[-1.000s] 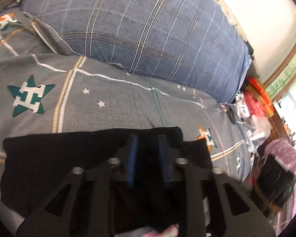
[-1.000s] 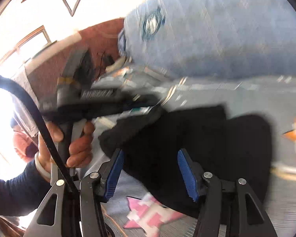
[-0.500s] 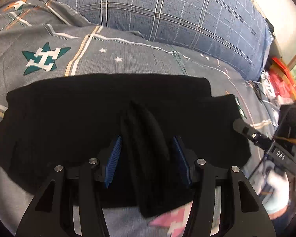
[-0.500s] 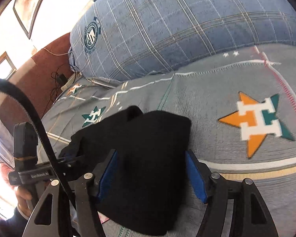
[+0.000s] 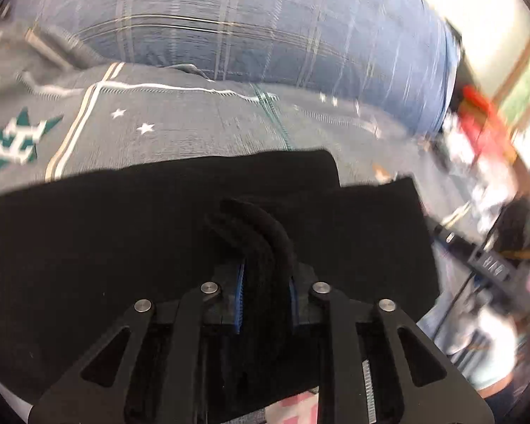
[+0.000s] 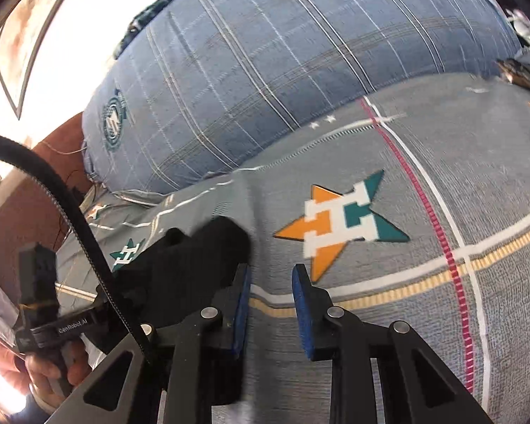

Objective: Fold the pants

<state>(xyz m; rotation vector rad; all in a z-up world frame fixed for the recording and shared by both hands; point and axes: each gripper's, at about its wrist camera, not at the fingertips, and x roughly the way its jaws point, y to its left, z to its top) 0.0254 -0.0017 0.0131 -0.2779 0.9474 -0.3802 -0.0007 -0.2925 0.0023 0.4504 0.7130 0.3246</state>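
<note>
Pants: the black pants (image 5: 152, 247) lie on the bed in front of me, already folded down to a broad flat slab with layers stacked at the right end.
Done so far: I judge at least one fold is made; the layered right edge suggests the legs are doubled over.
Left to do: probably another fold to make a compact bundle, then smoothing.
Left gripper (image 5: 265, 296): jaws closing, the blue pads pressing on a raised ridge of black cloth pinched up from the near edge.
Right gripper (image 6: 270, 304): jaws closing with nothing between them, only bedsheet behind the gap; the pants' end (image 6: 194, 258) sits just to their left.
Other hand in view: the hand (image 6: 49, 371) holding the left tool shows at the lower left of the right wrist view.
Surface: grey bedsheet (image 6: 441, 162) with stripes and an orange-and-teal star (image 6: 339, 226).
Room: big blue plaid pillow (image 5: 251, 31) behind; blurred clutter beyond the bed's right side; bright wall.
</note>
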